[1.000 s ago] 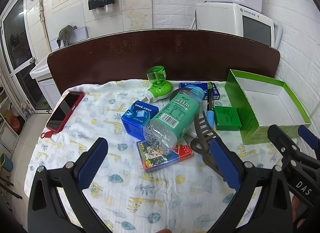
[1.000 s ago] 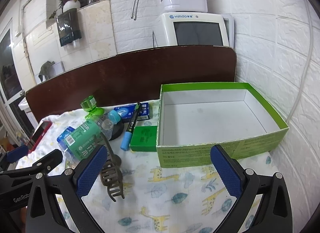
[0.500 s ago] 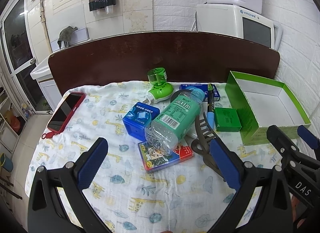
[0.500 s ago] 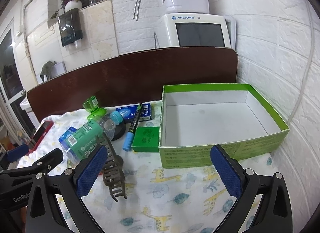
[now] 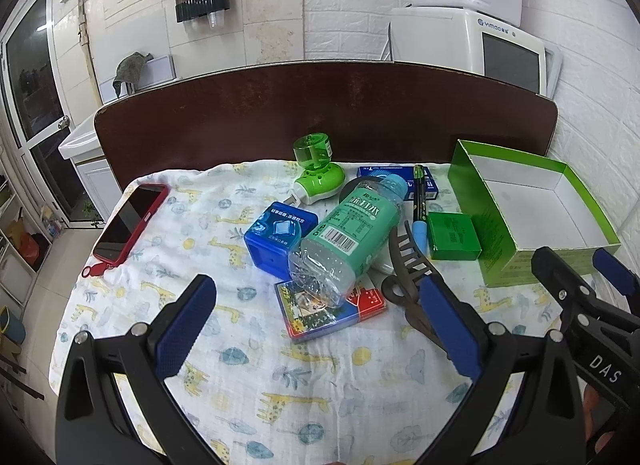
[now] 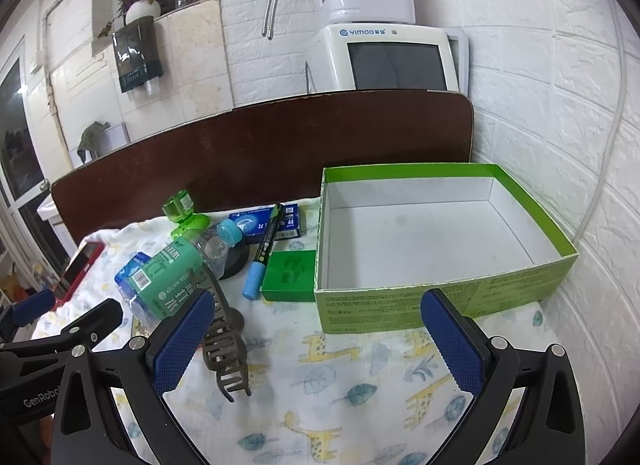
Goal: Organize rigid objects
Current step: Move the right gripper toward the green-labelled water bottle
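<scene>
An empty green box (image 6: 440,289) with a white inside stands at the right by the wall, also the green box (image 5: 500,225) in the left wrist view. Left of it lie a small green packet (image 6: 289,275), a blue-capped marker (image 6: 264,253), a green-labelled bottle (image 5: 352,229) on its side, a dark hair claw (image 6: 224,329), a blue tin (image 5: 280,235), a card pack (image 5: 332,313) and a green plug-in device (image 5: 318,175). My left gripper (image 5: 316,329) hovers open just short of the card pack. My right gripper (image 6: 316,345) is open in front of the box, empty.
A red phone (image 5: 130,223) lies at the cloth's left edge. A flat blue packet (image 5: 394,181) sits at the back. A brown board (image 5: 320,117) bounds the far side, a white brick wall (image 6: 580,145) the right. Giraffe-print cloth (image 5: 260,385) covers the near area.
Both views have shifted slightly, as if the grippers rose or tilted a little. No object on the cloth has moved, and both grippers stay open.
</scene>
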`<state>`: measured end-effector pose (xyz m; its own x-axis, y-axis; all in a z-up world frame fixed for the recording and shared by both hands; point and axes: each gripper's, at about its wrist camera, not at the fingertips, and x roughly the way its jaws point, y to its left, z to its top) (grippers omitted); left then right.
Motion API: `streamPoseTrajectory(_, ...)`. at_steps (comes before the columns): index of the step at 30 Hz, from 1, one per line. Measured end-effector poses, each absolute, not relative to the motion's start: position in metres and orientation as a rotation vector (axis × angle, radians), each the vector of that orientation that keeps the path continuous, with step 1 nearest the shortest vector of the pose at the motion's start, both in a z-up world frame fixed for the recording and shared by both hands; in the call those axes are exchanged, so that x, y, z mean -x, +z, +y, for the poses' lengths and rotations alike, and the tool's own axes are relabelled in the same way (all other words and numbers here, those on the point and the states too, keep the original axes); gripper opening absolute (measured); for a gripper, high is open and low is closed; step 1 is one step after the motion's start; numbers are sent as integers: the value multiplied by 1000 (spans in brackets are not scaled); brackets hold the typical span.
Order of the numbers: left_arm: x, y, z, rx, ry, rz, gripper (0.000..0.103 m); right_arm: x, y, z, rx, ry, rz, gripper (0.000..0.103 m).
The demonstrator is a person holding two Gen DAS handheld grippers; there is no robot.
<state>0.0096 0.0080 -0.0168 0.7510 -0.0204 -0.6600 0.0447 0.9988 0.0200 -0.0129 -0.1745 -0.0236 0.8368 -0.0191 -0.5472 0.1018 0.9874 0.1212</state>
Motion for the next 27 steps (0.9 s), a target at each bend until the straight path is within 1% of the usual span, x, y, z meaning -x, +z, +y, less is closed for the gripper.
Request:
streamPoseTrajectory(11,-12,-21,19,-14,-3,734,102,10,-26,-171,-185,5,598,103)
streamPoseTrajectory(27,-16,-27,29,-2,3,759,102,8,-27,-163,-168,18,609,103)
